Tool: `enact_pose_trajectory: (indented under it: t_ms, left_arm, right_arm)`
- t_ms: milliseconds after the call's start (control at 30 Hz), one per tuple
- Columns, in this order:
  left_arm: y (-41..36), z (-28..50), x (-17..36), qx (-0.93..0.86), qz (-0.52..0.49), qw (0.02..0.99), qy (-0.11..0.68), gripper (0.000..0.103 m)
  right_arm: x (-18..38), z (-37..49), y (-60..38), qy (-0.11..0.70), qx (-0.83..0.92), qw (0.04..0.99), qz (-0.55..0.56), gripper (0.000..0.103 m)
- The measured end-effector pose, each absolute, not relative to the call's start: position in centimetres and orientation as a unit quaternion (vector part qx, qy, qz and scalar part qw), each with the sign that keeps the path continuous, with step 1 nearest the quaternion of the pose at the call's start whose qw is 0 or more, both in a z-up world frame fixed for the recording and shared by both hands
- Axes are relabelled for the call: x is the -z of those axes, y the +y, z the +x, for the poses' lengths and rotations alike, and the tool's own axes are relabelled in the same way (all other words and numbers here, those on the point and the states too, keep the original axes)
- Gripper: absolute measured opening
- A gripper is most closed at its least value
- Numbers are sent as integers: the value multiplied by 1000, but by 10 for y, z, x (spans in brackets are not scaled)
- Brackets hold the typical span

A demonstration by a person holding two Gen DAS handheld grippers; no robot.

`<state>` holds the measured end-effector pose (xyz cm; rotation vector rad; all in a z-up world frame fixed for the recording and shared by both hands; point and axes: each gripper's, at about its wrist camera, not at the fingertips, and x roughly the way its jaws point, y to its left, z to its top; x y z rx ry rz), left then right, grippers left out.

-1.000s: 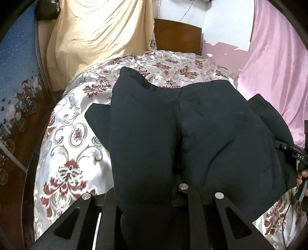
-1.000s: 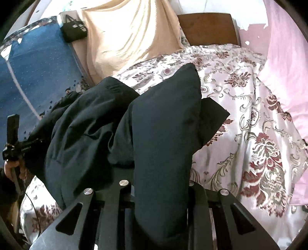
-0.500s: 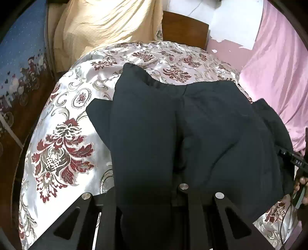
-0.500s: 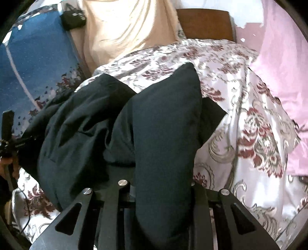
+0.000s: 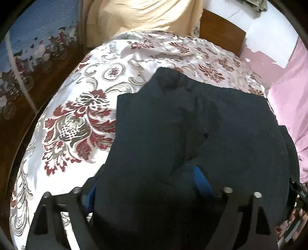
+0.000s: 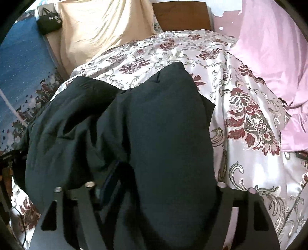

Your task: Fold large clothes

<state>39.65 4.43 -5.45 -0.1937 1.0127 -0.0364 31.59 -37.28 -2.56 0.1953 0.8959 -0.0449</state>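
A large dark navy garment (image 5: 192, 134) lies folded over on the floral satin bedspread (image 5: 77, 119). My left gripper (image 5: 146, 184) points down at the garment's near edge. Its jaws are opening, blue pads (image 5: 200, 178) showing on both sides, with a fold of the cloth lying loose between them. In the right wrist view the same garment (image 6: 163, 125) fills the middle. My right gripper (image 6: 163, 184) is also opening over a thick fold, one pad (image 6: 109, 182) bare beside the cloth. Each gripper shows at the edge of the other's view, held by a hand.
A beige cloth (image 6: 100, 30) drapes at the head of the bed beside a wooden headboard (image 6: 181, 15). Pink fabric (image 6: 269, 48) lies along the right side. A blue patterned curtain (image 5: 28, 48) hangs on the left. A black pouch (image 6: 49, 21) rests at the back left.
Both grippers were shut on folds of the garment and have spread their fingers wide. Both have sunk toward the bed, and the garment has settled lower and flatter.
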Motion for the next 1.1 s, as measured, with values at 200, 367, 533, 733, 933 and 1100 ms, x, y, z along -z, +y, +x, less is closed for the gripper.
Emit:
enact_pose_trajectory:
  t_ms: [200,367,533,733,933,1100]
  left_arm:
    - [37,380,43,6,-70,891,448,102]
    - [31,366,25,-4,-66,909,411,103]
    - [23,354,14,10,-70,918,389,103]
    - [8,337,4,31,-70,928,364,103]
    - [-2,318,-5,36,-53,937,343,103]
    - [-6,298,-13,41,-43,945,323,103]
  right_arm:
    - [24,307,-373,409,39,903,125,84]
    - [20,298,-369,391,56,912,114,94]
    - [-1,285,-355,360,76,929,47,102]
    - [-25,273,-340,337,69,939,28,102]
    - [-38,252,-325,304,68,950,30,102]
    - [-49,229,-315,264,71,961,41,102]
